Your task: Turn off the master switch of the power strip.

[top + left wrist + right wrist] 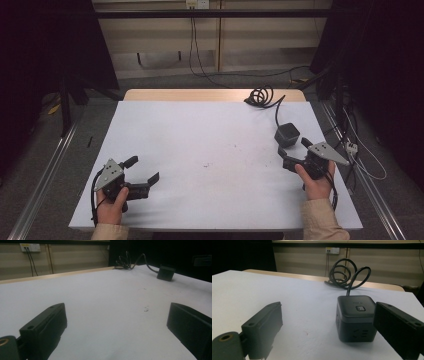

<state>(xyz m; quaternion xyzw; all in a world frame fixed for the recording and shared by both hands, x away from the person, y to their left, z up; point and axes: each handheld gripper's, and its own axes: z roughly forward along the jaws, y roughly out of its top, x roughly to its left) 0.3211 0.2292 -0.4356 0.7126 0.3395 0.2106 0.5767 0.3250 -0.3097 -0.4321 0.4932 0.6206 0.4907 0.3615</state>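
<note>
A black cube-shaped power socket [287, 134] stands on the white table [210, 145] at the right, and its cable [261, 96] coils at the far edge. My right gripper [293, 147] is open just short of the cube. In the right gripper view the cube [355, 317] stands upright slightly ahead of the jaws, nearer the right one, with the cable [344, 271] looped behind it. My left gripper [143, 170] is open near the front left of the table with nothing between its jaws. From the left gripper view the cube [165, 272] shows far off at the right.
A wooden strip [200, 94] runs along the table's far edge. Behind it is a pale wall with a socket plate [196, 4] and hanging wires. Metal rails [42, 175] flank the table on the floor. A few small dark marks [206, 165] dot the tabletop.
</note>
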